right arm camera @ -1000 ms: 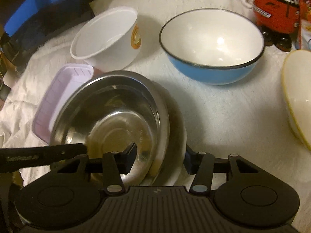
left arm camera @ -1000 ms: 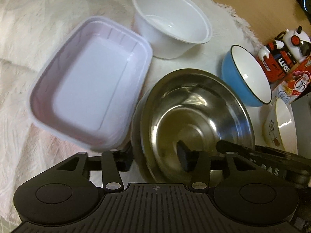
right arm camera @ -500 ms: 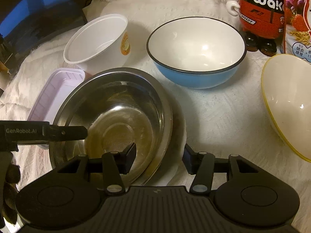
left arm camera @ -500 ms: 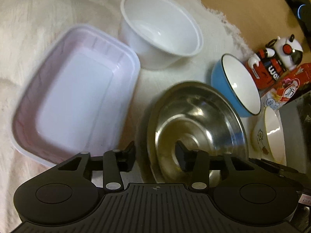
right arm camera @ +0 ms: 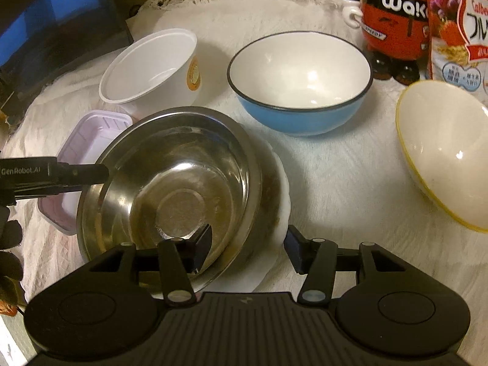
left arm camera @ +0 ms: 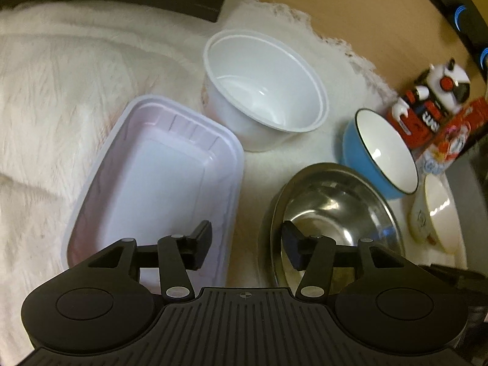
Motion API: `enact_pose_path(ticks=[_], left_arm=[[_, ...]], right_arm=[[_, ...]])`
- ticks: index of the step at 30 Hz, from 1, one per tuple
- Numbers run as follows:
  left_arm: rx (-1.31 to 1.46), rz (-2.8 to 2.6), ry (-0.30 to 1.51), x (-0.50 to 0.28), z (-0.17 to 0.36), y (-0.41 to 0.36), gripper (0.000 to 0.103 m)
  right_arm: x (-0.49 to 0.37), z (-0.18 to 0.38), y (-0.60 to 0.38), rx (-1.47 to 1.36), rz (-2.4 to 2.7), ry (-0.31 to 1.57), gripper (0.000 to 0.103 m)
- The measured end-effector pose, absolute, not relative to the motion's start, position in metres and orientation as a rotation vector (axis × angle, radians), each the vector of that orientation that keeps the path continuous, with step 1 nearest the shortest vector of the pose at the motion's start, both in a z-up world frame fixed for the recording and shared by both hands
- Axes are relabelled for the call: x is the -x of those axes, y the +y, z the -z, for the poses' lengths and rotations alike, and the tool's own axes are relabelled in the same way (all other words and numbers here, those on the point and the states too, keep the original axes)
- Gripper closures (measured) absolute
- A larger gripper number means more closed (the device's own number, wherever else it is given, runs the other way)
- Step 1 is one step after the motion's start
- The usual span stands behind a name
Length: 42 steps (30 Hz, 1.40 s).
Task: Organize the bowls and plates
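Observation:
A steel bowl (right arm camera: 170, 180) sits in a steel plate on a white plate (right arm camera: 282, 195); it also shows in the left wrist view (left arm camera: 332, 213). My left gripper (left arm camera: 247, 247) is open, its fingers straddling the gap between a lilac rectangular tray (left arm camera: 158, 189) and the steel bowl's rim. My right gripper (right arm camera: 248, 251) is open, with the near rim of the steel stack between its fingers. A white plastic bowl (left arm camera: 262, 91), a blue bowl (right arm camera: 300, 82) and a cream yellow-rimmed bowl (right arm camera: 442, 152) stand around.
A white fluffy cloth (right arm camera: 335, 177) covers the table. A red and white toy figure (right arm camera: 393, 15) and a snack bag (right arm camera: 457, 24) stand at the back right. A dark screen (right arm camera: 52, 21) is at the back left.
My left gripper has let go of the steel bowl's rim, opened and pulled back to the left. My right gripper has drawn back a little and stays open around the stack's near rim.

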State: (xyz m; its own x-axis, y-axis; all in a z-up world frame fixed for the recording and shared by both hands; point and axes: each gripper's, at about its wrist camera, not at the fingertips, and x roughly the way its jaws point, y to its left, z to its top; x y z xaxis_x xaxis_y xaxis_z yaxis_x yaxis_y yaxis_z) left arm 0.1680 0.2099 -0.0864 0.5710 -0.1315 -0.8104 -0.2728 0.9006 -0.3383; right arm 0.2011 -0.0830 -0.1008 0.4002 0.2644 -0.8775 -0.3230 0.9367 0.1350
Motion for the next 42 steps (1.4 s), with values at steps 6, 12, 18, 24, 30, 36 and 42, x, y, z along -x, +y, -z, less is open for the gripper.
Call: enact_pose_path(ticks=[6, 12, 18, 24, 30, 36, 42], left_arm=[[0.460, -0.074, 0.981, -0.167, 0.090, 0.216, 0.036], [0.490, -0.045, 1.019, -0.165, 0.099, 0.204, 0.045], [0.530, -0.008, 1.006, -0.164, 0.094, 0.200, 0.047], [0.415, -0.060, 1.000, -0.159, 0.073, 0.181, 0.047], [0.294, -0.156, 0.880, -0.145, 0.026, 0.163, 0.047], [0.395, -0.042, 0.698, -0.150, -0.018, 0.140, 0.047], [0.472, 0.129, 0.682, -0.185, -0.019, 0.088, 0.091]], right_arm=[[-0.200, 0.106, -0.079, 0.063, -0.373, 1.106, 0.047], [-0.203, 0.114, -0.074, 0.041, -0.370, 1.143, 0.044], [-0.206, 0.114, -0.069, 0.059, -0.376, 1.140, 0.039], [-0.203, 0.105, -0.080, 0.085, -0.388, 1.101, 0.040], [-0.189, 0.072, -0.108, 0.182, -0.362, 0.964, 0.036], [-0.179, 0.026, -0.150, 0.205, -0.315, 0.781, 0.030], [-0.190, -0.001, -0.208, 0.177, -0.181, 0.692, 0.016]])
